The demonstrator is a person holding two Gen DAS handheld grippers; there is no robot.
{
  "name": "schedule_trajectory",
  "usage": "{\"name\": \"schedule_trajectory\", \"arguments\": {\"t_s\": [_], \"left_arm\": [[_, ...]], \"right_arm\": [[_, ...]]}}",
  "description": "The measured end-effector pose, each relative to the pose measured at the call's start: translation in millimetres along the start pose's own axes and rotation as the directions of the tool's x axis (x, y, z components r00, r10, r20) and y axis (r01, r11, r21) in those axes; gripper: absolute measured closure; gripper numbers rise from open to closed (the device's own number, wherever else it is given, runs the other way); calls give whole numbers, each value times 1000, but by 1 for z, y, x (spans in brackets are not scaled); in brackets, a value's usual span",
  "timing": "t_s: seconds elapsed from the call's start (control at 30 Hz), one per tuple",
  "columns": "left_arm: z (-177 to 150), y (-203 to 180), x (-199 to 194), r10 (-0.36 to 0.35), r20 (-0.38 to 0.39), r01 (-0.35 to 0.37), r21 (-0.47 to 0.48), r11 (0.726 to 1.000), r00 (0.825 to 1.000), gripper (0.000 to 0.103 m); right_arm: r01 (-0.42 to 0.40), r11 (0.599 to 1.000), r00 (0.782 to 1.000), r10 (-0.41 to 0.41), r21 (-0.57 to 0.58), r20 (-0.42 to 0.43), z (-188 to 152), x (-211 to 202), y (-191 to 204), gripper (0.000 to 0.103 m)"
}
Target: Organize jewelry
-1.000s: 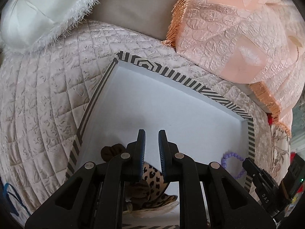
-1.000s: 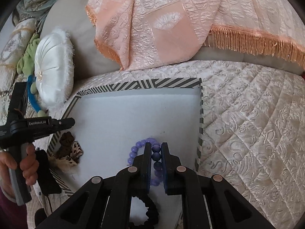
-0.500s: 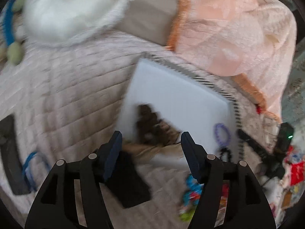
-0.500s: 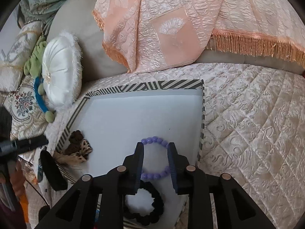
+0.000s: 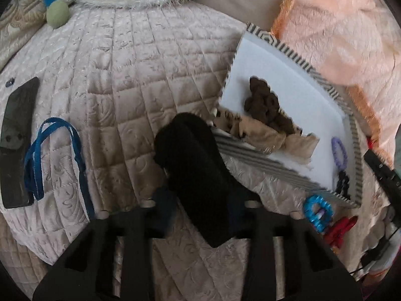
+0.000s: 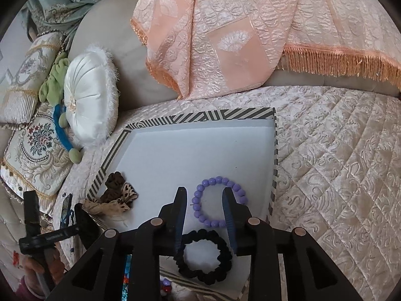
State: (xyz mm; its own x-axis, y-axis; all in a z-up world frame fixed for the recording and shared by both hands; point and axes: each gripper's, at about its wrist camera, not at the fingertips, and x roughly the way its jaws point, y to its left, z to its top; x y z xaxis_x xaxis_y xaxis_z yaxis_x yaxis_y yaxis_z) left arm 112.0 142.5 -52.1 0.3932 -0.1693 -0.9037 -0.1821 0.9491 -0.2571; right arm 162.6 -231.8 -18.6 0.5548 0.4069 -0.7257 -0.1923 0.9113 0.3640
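My right gripper (image 6: 204, 215) is wide open and holds nothing; its 2 fingers hang over the near right part of the tray (image 6: 200, 118), one on each side of the purple bead bracelet's (image 6: 218, 202) near half, not touching it as far as I can tell. The bracelet lies flat on the white tray floor, near the right rim. Just nearer me, by the tray's near edge, lies a black scrunchie (image 6: 203, 255), apart from the bracelet by a thin gap.

At the tray's left rim sits a brown scrunchie (image 6: 114, 183) on a leopard-print fabric piece (image 6: 117, 202) that spills over that rim.

My left gripper (image 5: 200, 210) is also open wide, empty, blurred by motion. It is over the quilted bedspread (image 5: 112, 75), outside the tray's left rim. A black fabric piece (image 5: 198, 170) lies on the quilt between its fingers; I cannot tell if they touch it.

Left wrist view also shows, beyond the tray's near edge on the quilt, a blue ring-shaped item (image 5: 318, 212) and something red (image 5: 340, 228) beside it. A blue strap (image 5: 50, 155) and a dark phone (image 5: 18, 140) lie well off on the quilt's left side. A white round cushion (image 6: 91, 102) and a peach fringed throw (image 6: 225, 32) sit behind the tray's far edge.
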Motion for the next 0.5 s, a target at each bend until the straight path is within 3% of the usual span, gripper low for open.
{"name": "schedule_trajectory", "arguments": {"t_s": [0.03,0.1,0.23,0.5], "left_arm": [[-2,-2,-3,3,12,-3,9,1000,1000,83],[-4,-5,-11,-2,28,2,24,1000,1000,86],[-9,-7,-32,-9,66,5,55,998,998,87],[-24,-18,-59,-66,66,59,97,994,996,87]], "right_arm": [[0,1000,1000,0,-2,1,-1,-2,1,75],[-3,1000,1000,3,3,4,-3,-6,1,75],[-15,1000,1000,15,7,8,-8,-14,2,75],[-35,999,999,35,-24,-17,-32,-30,16,74]]}}
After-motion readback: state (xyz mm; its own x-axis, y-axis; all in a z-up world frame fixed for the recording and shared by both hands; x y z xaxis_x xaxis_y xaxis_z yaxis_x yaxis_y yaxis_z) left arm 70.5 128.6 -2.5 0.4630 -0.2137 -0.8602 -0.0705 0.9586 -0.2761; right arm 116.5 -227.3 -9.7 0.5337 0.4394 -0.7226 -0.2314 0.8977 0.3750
